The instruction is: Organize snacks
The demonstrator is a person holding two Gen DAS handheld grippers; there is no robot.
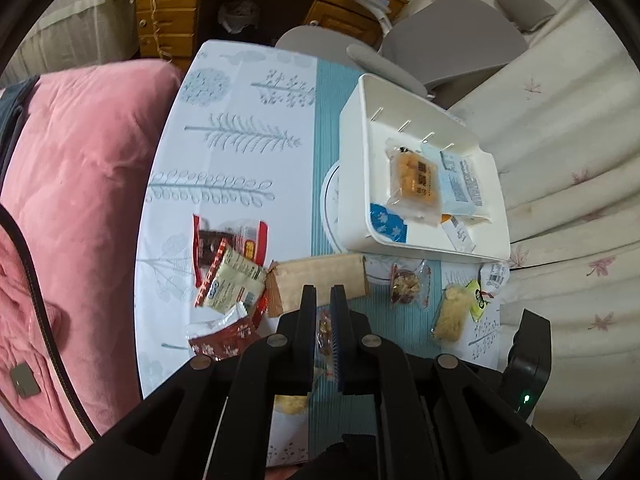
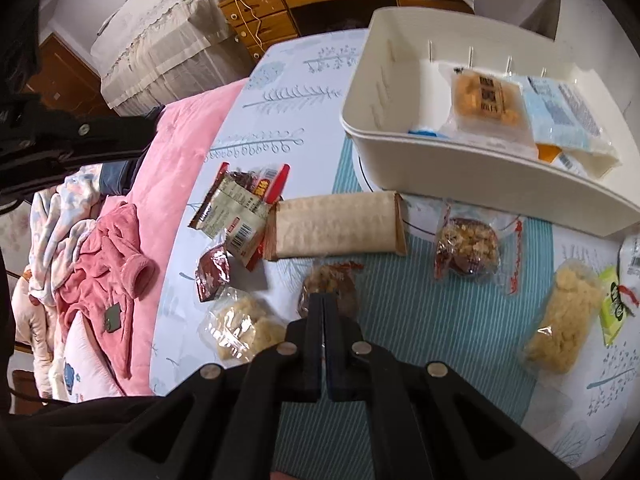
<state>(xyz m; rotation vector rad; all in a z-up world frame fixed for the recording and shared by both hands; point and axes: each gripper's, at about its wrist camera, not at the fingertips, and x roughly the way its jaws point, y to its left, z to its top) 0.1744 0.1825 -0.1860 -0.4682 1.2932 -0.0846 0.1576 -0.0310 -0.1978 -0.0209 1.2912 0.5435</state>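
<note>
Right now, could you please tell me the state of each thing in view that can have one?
left gripper: jaws shut on clear nut packet
right gripper: jaws shut on brown snack packet
white bin: open-topped, partly filled
tan bar packet: sealed, lying flat on table

Left gripper [image 1: 323, 292] jaws clamp clear snack packet [image 1: 325, 338] above table [image 1: 240, 160].

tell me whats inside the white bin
The white bin holds an orange snack pack lying partly over a pale blue pack. A blue wrapper and a small sachet show near the front wall. Whatever lies beneath the packs is covered.
</note>
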